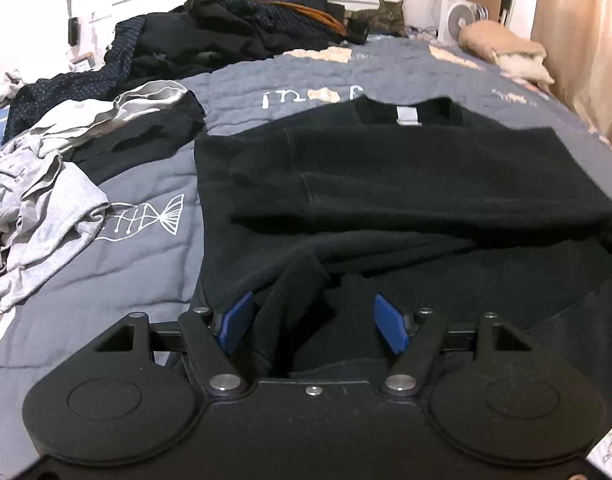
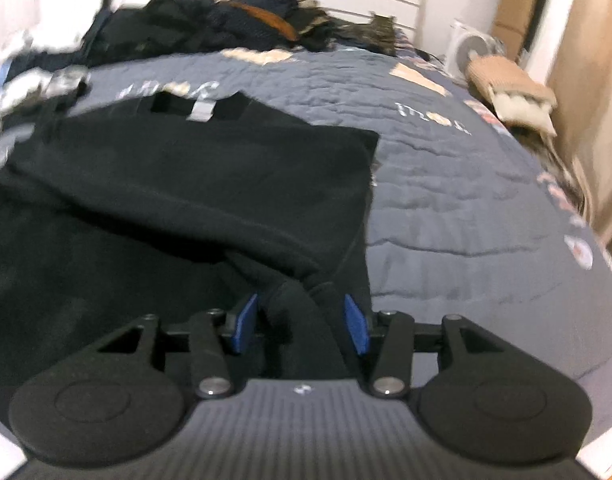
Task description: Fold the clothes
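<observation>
A black sweater (image 1: 386, 184) lies on the grey-blue quilt, collar and grey label (image 1: 409, 115) at the far end, sleeves folded across the body. My left gripper (image 1: 314, 322) sits at its near hem, blue pads (image 1: 234, 320) apart with a bunch of black fabric between them. In the right wrist view the sweater (image 2: 185, 184) fills the left half. My right gripper (image 2: 301, 322) is at its near right corner, blue pads (image 2: 356, 324) apart with a fold of the hem between them. Neither pair of pads visibly presses the cloth.
A pile of grey clothes (image 1: 37, 200) lies on the left, dark clothes (image 1: 225, 36) at the headboard. A tabby cat (image 1: 386, 18) sits at the far end. A white fan (image 1: 458, 18) and a beige bundle (image 1: 502, 50) are far right, a curtain (image 1: 586, 60) beyond.
</observation>
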`<state>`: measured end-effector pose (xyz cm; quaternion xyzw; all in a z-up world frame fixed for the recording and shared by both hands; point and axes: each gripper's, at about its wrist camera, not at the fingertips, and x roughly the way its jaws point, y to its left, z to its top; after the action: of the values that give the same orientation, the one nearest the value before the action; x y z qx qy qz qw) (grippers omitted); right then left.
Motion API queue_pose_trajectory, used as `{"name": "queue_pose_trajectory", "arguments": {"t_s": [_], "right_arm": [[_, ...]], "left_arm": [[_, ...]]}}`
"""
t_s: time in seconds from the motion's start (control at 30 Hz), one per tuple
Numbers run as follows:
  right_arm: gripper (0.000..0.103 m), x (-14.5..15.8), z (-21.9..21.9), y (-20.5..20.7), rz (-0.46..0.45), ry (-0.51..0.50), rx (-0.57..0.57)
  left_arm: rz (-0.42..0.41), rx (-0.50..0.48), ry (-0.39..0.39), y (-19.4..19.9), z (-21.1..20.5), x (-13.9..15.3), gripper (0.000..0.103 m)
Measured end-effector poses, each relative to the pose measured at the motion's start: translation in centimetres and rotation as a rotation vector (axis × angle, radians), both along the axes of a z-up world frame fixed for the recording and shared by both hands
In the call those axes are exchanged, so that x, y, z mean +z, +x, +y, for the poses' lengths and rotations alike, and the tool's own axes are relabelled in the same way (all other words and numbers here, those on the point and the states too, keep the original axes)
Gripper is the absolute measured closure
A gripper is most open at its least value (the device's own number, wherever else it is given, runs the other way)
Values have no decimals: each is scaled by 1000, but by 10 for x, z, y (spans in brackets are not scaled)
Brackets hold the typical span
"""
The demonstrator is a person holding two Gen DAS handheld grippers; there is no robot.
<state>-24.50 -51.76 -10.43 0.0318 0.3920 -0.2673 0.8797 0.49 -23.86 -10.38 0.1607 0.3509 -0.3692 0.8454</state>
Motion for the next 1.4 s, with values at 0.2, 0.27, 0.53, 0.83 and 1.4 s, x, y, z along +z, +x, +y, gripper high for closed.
{"name": "queue_pose_trajectory", "arguments": {"t_s": [0.2,0.27,0.53,0.83,1.4], "right_arm": [[55,5,12,-6,5,-41,65],[55,1,13,-3,28,-63,78],[88,-12,24,6,102,-183,88],[93,25,20,-28,-102,-49,24],[89,26,-3,-58,-203,148,-100]], "left_arm": [[14,0,1,2,-1,0,37],[13,-2,11,3,-4,-1,36],[7,-31,45,0,-7,-6,52],[99,19,-124,-4,31,26,90],[156,124,-224,9,72,37,82]]}}
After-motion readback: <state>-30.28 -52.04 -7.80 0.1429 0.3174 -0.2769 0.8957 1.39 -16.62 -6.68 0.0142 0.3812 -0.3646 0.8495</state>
